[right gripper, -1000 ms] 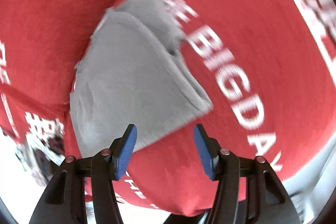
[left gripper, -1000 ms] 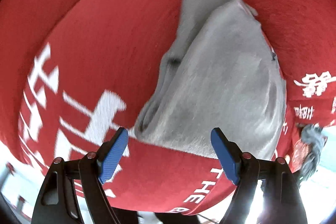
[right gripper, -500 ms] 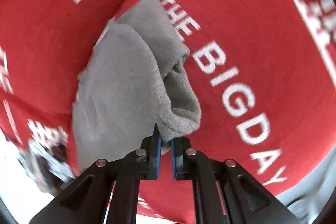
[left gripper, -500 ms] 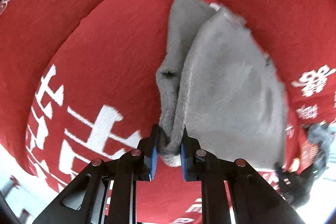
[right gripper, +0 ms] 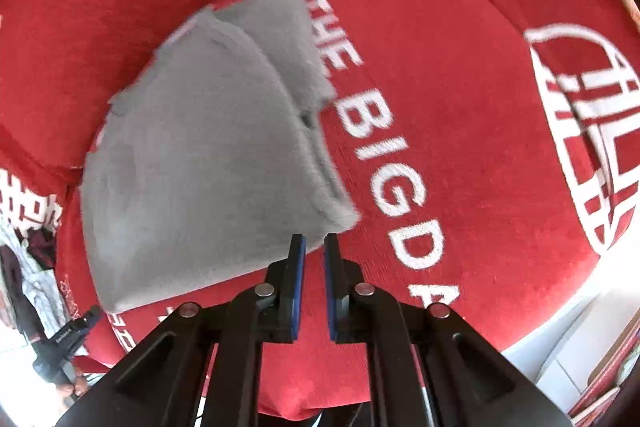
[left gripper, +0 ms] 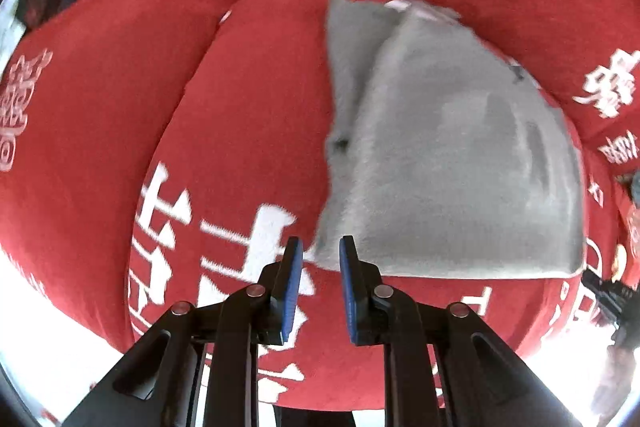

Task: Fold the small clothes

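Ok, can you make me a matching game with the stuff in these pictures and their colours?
Things:
1. folded cloth
2. cushion
3. pads of the left tongs
4. BIG DAY letters

Colours:
A. blue
B. white
C. red
D. grey

Pairs: 1-D, 2-C, 3-A, 4-B.
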